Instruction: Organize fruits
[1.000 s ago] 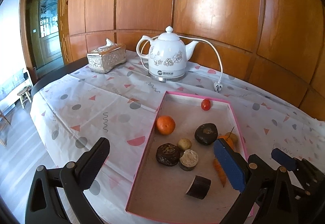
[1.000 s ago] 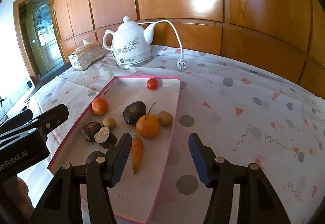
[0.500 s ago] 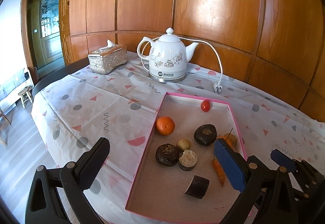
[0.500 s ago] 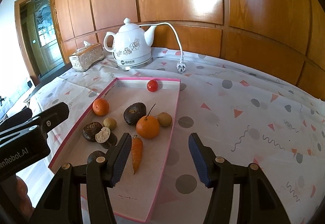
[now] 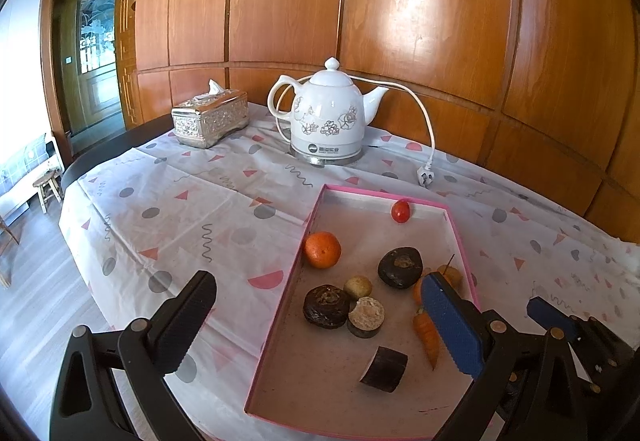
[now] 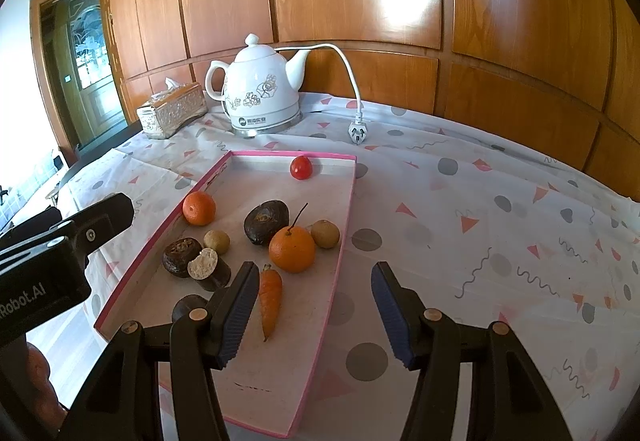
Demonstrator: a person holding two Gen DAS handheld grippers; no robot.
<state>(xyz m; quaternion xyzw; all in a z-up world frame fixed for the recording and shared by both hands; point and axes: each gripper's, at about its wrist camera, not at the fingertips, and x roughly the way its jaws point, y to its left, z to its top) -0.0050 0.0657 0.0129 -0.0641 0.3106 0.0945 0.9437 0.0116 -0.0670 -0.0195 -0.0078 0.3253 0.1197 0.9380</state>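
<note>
A pink-rimmed tray (image 5: 280, 325) (image 6: 340, 253) lies on the table and holds the fruits: a small orange (image 5: 322, 249) (image 6: 199, 208), a stemmed orange (image 6: 292, 249), a cherry tomato (image 5: 400, 211) (image 6: 301, 167), dark round fruits (image 5: 400, 267) (image 6: 266, 221), small tan fruits (image 6: 325, 233), a carrot (image 5: 428, 333) (image 6: 270, 293) and a dark cut piece (image 5: 385, 363). My left gripper (image 5: 320, 333) is open and empty, above the tray's near left part. My right gripper (image 6: 312, 313) is open and empty, over the tray's near right edge, beside the carrot.
A white electric kettle (image 5: 326, 117) (image 6: 260, 93) with cord and plug (image 6: 357, 131) stands behind the tray. A silver tissue box (image 5: 210, 117) (image 6: 173, 113) sits at the back left. Wooden wall panels rise behind. The table edge drops to the floor at left.
Both views have shifted very slightly, as if the grippers drew back or rose a little. The fruits and the tray have not moved. Both grippers stay open.
</note>
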